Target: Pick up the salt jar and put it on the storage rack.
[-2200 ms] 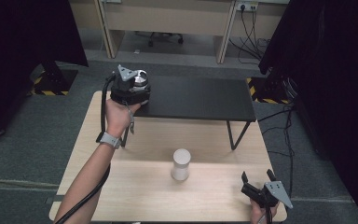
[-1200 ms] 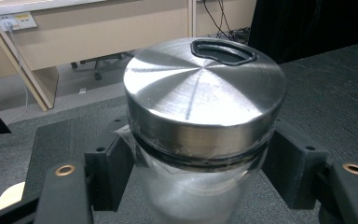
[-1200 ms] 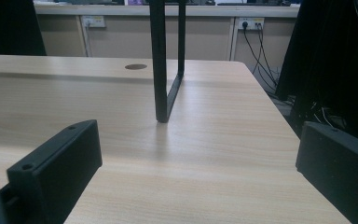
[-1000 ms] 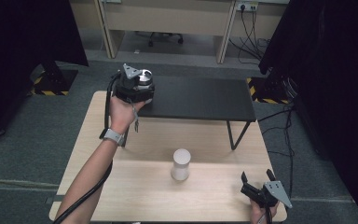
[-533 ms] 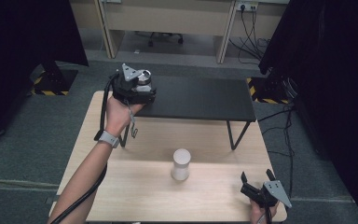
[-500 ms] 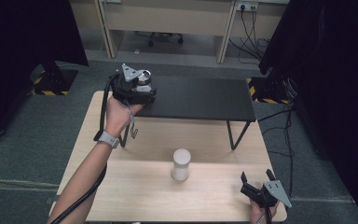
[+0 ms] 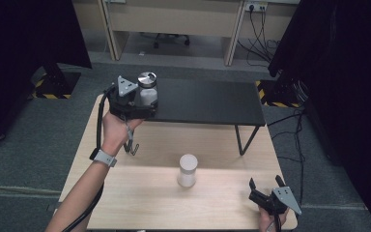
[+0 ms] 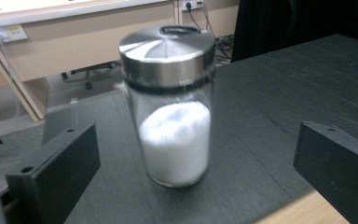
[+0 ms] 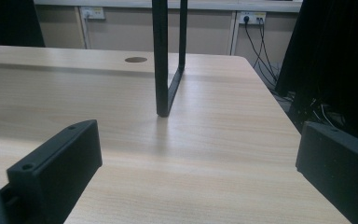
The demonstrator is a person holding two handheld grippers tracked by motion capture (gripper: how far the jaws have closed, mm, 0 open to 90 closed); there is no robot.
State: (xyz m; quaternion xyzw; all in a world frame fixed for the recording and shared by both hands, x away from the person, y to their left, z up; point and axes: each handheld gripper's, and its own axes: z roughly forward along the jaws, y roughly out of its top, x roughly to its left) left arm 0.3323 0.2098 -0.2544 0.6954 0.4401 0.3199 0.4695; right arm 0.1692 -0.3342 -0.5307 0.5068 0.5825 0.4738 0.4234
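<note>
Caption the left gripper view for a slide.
Left gripper open, jaws just parted around a steel-lidded glass jar of white powder standing on the black shelf.

No text, brand or number can be read in any of the pictures. The wall sockets [image 9: 92, 12] at the upper left of the right gripper view carry marks too small to make out.

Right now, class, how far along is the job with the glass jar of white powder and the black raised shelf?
Done: the steel-lidded glass jar of white powder stands upright on the black raised shelf. In hand: the left gripper has just been opening, jaws clear of the jar. Left: likely the white cylinder on the wooden table; the right gripper waits open.
</note>
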